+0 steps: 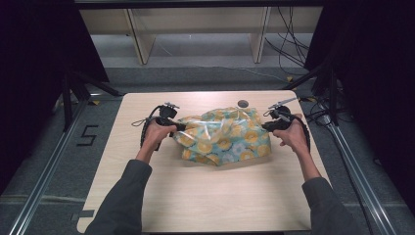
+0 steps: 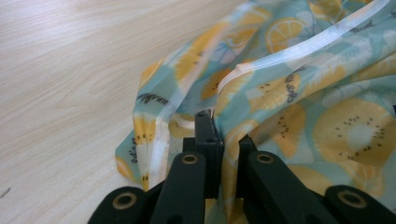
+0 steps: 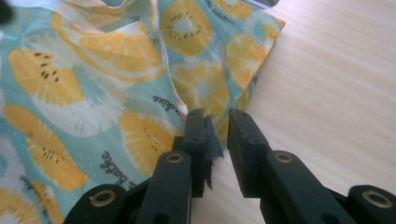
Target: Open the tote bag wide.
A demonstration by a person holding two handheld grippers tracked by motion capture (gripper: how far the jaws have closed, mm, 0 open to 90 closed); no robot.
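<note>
The bag (image 1: 222, 137) lies on the table (image 1: 195, 196), between left tool (image 1: 177, 126) and right tool (image 1: 266, 126).

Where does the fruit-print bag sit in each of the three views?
High view: fruit-print bag at table centre, between both grippers.
Left gripper view: upper right and centre, edge pinched in the jaws.
Right gripper view: left and upper centre, edge by the slightly parted jaws.
Shared landmark: light wooden table.

Fruit-print bag (image 1: 222, 137): thin glossy plastic, teal ground, orange and kiwi slices, dark lettering, pale translucent edge strip. Crumpled, heaped loosely at table centre; left and right ends drawn outward.
</note>
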